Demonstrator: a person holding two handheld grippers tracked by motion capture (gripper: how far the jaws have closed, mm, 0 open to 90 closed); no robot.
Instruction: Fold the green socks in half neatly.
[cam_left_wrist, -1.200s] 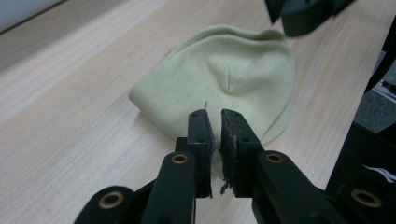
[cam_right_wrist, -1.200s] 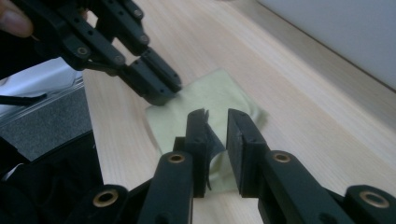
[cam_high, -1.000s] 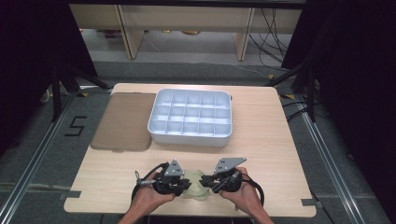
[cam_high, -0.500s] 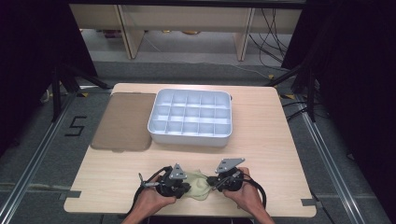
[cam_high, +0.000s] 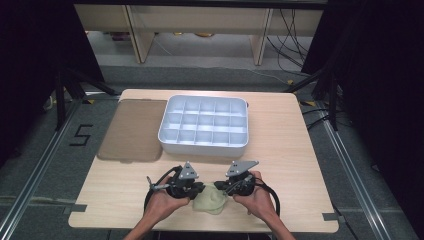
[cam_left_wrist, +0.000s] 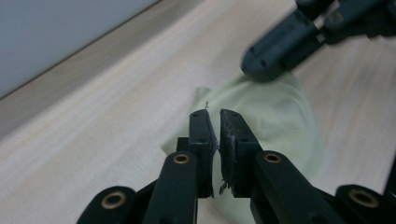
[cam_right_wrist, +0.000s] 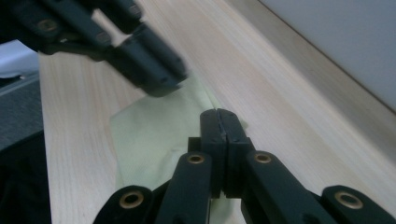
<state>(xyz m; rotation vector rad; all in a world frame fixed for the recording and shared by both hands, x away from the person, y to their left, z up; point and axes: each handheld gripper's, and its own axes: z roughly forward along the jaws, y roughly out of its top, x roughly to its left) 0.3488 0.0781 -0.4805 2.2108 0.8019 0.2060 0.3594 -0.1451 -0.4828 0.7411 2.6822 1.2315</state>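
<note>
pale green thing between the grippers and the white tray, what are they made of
The pale green cloth looks like soft matte fabric: it creases and bunches, with a frayed thread at its edge. The white tray looks like smooth, slightly glossy moulded plastic, with thin even dividers.

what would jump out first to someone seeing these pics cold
First the pale green cloth bunched at the near edge of the table, with the left hand-held gripper and the right hand-held gripper both pinching it. Next the white divided tray at the middle of the table, its compartments bare, and the flat brown lid lying just left of it.
</note>
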